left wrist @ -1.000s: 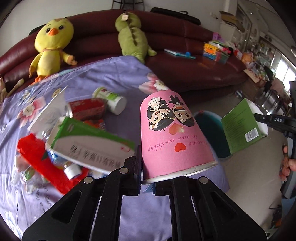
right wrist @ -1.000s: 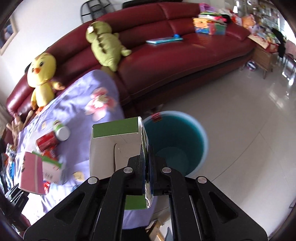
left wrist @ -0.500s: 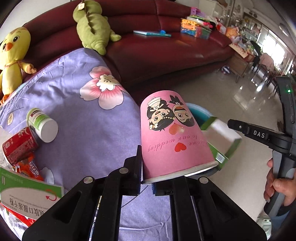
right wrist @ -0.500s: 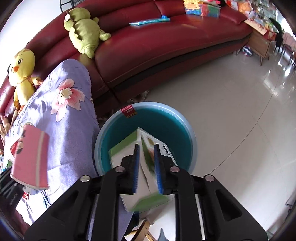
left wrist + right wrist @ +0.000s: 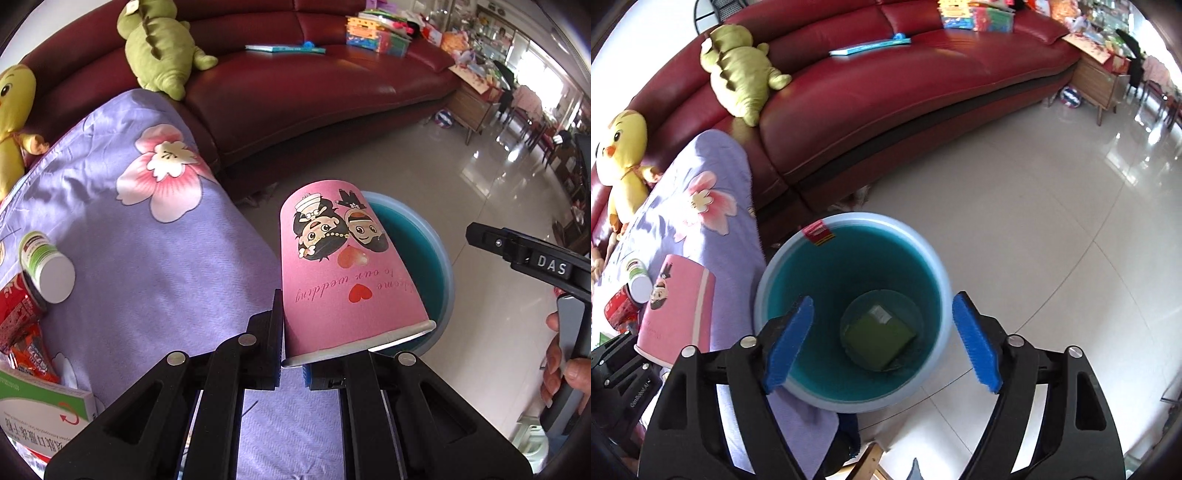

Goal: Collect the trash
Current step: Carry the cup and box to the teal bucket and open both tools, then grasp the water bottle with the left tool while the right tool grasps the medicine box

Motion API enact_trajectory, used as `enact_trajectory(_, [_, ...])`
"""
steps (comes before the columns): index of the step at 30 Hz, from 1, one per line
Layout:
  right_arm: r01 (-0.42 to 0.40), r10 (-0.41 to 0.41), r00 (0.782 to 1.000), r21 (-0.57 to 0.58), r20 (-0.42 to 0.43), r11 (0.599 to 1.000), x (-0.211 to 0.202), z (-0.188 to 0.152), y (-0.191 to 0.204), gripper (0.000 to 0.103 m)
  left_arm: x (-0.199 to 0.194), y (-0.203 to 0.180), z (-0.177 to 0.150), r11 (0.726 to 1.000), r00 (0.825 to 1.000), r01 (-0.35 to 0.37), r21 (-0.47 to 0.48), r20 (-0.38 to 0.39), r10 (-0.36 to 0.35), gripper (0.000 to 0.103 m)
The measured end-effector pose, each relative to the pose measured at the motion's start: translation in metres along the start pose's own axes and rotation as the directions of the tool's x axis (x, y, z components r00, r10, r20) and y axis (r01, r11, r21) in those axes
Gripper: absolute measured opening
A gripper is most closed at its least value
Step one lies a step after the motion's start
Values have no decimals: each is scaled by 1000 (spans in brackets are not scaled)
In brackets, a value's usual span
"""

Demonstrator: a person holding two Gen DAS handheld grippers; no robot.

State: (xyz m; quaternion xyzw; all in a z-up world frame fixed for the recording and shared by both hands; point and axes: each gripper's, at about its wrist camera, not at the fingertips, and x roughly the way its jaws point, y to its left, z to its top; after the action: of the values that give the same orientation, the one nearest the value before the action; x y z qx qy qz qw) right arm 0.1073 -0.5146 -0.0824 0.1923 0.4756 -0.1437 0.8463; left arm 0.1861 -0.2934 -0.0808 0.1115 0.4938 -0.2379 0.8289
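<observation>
My right gripper [image 5: 882,341] is opening, its blue pads spreading wide over the blue bin [image 5: 934,266] with nothing between them. A second ago it pinched the green carton; now that green carton [image 5: 879,334] lies flat on the bin's bottom, the only thing I can see in there. So one piece of trash is in, and this hand is free for the next.

My left gripper [image 5: 291,363] has swung right across the purple flowered cloth [image 5: 147,258] and now hangs at its right edge, clamped narrow on the rim of the pink paper cup [image 5: 343,273], which points mouth-down toward me. The cup sits just short of the bin, whose rim shows right behind it. I judge it goes in next, once the right gripper clears the opening.

Far to the left on the cloth more trash waits: a white-and-green bottle [image 5: 44,258] on its side, a crushed red can [image 5: 14,314] touching it, red wrappers [image 5: 31,354] and a green-and-white box [image 5: 40,413] at the near edge.
</observation>
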Motion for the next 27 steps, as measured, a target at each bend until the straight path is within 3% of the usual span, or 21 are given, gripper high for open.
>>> enact_trajectory(6, [15,-14,1000,36,-19,999,2,1,-13,76,28,-11,15,1000,998,4,5,-64,-4,13])
enact_trajectory(7, [16,-15,1000,40,-22,999,2,1,-14,76,31,-11,18,1000,998,-4,1,-68,4,23])
enact_trajectory(8, [18,-17,1000,43,-23,999,2,1,-15,76,32,-11,20,1000,997,-18,-1,-70,18,45])
enact_trajectory(10, [26,-25,999,41,-24,999,2,1,-15,76,30,-10,21,999,998,-49,-6,-45,49,76])
enact_trajectory(11, [28,-27,999,40,-26,999,3,2,-15,76,26,-9,20,998,998,-60,-5,-19,60,81])
enact_trajectory(14, [38,-36,999,36,-35,999,5,1,-13,77,20,-6,19,998,998,-58,-7,-1,58,87])
enact_trajectory(27, [61,-62,996,-21,-67,998,-2,-7,15,77,-12,18,-8,998,999,-40,-51,23,41,92])
